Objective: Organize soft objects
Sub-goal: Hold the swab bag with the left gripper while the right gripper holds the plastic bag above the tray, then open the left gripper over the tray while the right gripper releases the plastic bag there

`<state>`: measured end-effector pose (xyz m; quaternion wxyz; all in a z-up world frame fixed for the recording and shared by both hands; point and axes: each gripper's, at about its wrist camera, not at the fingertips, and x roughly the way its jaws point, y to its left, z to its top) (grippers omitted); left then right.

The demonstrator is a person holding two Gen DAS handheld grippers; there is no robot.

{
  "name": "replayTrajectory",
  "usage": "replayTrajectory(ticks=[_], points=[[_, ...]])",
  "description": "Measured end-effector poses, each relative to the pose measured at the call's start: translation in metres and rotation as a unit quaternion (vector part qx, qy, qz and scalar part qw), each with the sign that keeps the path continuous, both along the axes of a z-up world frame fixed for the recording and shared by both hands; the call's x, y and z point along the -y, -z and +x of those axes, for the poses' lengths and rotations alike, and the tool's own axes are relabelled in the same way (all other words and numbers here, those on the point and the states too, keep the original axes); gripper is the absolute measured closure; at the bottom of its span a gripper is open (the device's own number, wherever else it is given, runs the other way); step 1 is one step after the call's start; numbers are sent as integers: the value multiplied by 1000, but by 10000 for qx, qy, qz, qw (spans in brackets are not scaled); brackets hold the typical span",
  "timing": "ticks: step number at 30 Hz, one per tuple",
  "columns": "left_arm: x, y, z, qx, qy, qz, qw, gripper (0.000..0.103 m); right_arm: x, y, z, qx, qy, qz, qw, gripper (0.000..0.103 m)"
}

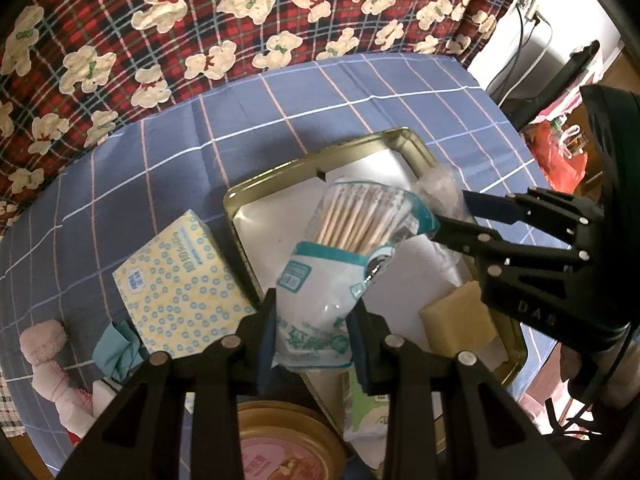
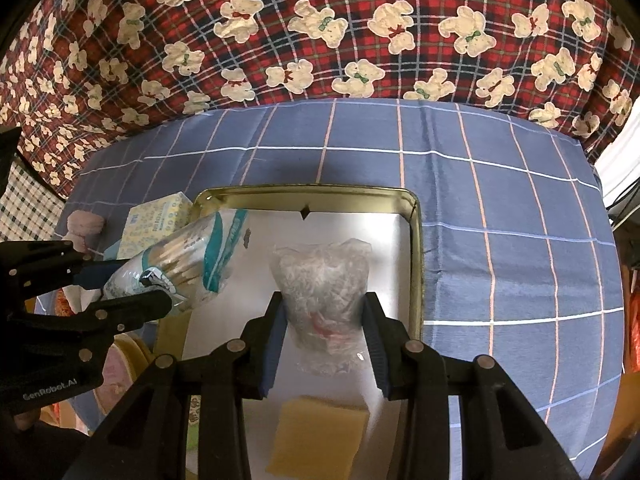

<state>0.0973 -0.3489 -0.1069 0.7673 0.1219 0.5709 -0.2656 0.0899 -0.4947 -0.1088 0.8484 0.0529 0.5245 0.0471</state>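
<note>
The left gripper (image 1: 312,332) pinches the cotton-swab bag (image 1: 340,256) above the tray's (image 2: 416,240) left edge, while the right gripper (image 2: 326,344) clamps a crinkled clear bag (image 2: 324,280) (yellow sponge (image 2: 320,436) near the tray's front edge).

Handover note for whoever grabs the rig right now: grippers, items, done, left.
Left gripper: shut on the cotton swab pack, held over the metal tray.
Right gripper: shut on the clear plastic bag, also over the tray.
In the tray: yellow sponge, near edge.
Outside the tray, on the blue checked cloth: yellow dotted tissue pack, teal cloth bundle, pink-and-white soft toy. A round pink-labelled lid sits nearest the camera.
Done: only the sponge is placed.
Left: probably set down both held packs in the tray, then fetch the tissue pack, cloth and toy.
</note>
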Motion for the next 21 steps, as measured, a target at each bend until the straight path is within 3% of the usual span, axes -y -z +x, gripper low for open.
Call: replayTrajectory(ticks=[21], points=[[11,15,-6,-90,97,178,9998,72,5,8,-1,-100,-127,-265,9995,63]])
